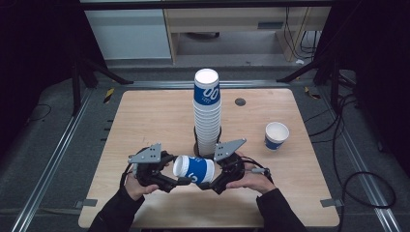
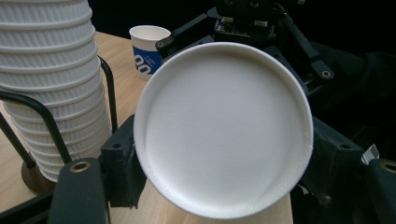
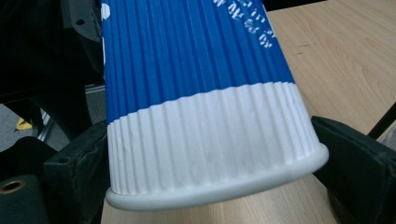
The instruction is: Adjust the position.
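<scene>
On the wooden table, a tall cup stack stands mid-surface. Near the front edge, my left gripper and right gripper each clamp the sideways blue-and-white cup; a lone cup sits toward the right edge.

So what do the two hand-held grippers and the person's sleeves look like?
Both are black. The left hand-held gripper and the right hand-held gripper each carry a grey three-cornered plate on top with small holes. Their jaws are chunky black blocks with brass-coloured fittings. Black cables trail from them. The person wears dark long sleeves.
</scene>
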`<state>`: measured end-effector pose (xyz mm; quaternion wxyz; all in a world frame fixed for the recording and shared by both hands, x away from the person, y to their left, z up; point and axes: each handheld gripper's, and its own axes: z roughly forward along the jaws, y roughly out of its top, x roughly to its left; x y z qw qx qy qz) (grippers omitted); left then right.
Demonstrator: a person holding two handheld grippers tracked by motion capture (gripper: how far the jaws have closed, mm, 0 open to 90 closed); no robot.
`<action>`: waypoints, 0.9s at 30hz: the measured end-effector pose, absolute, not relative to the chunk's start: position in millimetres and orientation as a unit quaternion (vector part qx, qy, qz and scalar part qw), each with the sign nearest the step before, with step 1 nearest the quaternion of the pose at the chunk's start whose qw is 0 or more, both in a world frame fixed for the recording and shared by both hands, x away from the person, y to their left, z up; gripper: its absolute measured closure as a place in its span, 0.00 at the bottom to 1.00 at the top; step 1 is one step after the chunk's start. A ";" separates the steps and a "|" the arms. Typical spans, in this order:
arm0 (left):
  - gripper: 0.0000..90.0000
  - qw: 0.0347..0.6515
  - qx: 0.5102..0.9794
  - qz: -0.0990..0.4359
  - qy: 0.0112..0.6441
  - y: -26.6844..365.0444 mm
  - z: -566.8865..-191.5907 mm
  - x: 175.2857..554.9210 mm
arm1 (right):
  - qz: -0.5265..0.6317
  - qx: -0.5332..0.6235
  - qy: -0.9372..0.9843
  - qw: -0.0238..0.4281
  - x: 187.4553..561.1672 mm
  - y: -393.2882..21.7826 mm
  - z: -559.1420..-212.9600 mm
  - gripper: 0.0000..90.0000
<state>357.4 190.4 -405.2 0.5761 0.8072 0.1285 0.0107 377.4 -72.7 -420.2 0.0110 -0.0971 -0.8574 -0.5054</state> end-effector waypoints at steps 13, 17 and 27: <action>0.28 0.570 0.810 -0.001 0.137 189.4 -407.7 360.1 | -0.508 -0.092 -0.856 0.024 377.7 -72.5 -422.2 0.17; 0.23 0.566 0.812 0.009 0.142 189.1 -406.7 359.5 | -0.506 -0.094 -0.857 0.022 378.0 -72.9 -422.1 0.17; 0.16 0.565 0.812 0.025 0.143 203.4 -396.1 359.2 | -0.500 -0.098 -0.861 -0.001 379.9 -84.2 -416.0 0.18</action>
